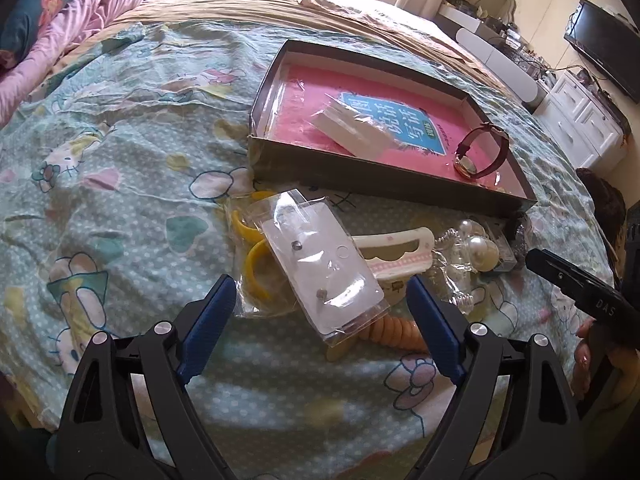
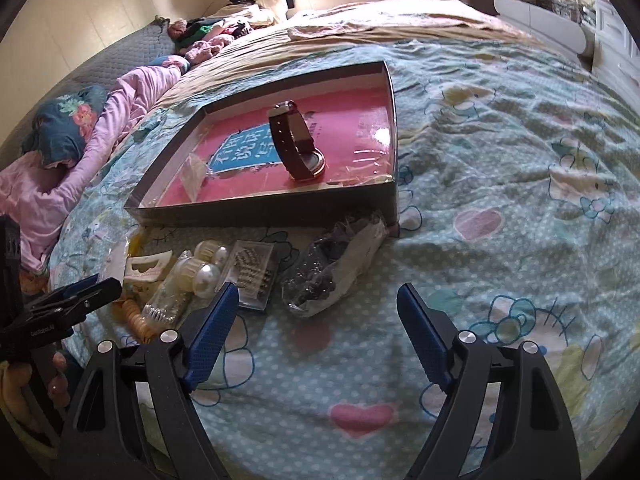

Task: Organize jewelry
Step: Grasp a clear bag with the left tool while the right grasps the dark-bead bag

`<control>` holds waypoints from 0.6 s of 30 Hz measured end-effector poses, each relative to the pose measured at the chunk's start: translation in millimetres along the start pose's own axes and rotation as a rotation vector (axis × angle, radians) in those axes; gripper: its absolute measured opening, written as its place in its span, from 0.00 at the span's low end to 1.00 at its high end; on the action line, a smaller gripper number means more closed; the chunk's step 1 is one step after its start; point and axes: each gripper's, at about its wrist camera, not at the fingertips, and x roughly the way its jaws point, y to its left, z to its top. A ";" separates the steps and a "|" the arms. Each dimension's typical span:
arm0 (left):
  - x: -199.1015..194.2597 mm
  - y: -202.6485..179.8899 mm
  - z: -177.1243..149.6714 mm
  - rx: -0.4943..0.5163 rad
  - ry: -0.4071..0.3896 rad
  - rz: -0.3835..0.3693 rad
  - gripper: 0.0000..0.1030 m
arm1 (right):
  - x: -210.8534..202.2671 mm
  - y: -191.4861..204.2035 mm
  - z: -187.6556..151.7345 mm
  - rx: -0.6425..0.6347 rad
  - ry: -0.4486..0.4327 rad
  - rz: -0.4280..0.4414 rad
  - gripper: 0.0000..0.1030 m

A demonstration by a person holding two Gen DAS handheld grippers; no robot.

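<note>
My left gripper (image 1: 322, 294) hangs open over a clear bag with an earring card (image 1: 324, 276), which lies between its blue fingers without being pressed. Under that bag are yellow bangles (image 1: 256, 268), a white hair clip (image 1: 400, 256), an orange coil tie (image 1: 396, 332) and a pearl piece (image 1: 480, 252). My right gripper (image 2: 318, 298) is open just short of a bag of dark beads (image 2: 332, 268), with a clear box of studs (image 2: 252, 276) beside it. A dark shallow box (image 1: 360, 178) holds a red-strapped watch (image 2: 296, 140) and a white packet (image 1: 352, 128).
Everything lies on a bed with a blue cartoon-print sheet (image 2: 500, 200). Pink bedding and pillows (image 2: 60, 152) are heaped at the left. A white drawer unit (image 1: 580, 120) and a TV (image 1: 604, 48) stand beyond the bed. A hand (image 1: 584, 356) holds the right gripper.
</note>
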 end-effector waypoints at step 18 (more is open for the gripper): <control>8.4 7.3 3.0 -0.039 0.008 -0.005 0.52 | 21.6 -28.3 11.2 0.142 -0.004 0.088 0.35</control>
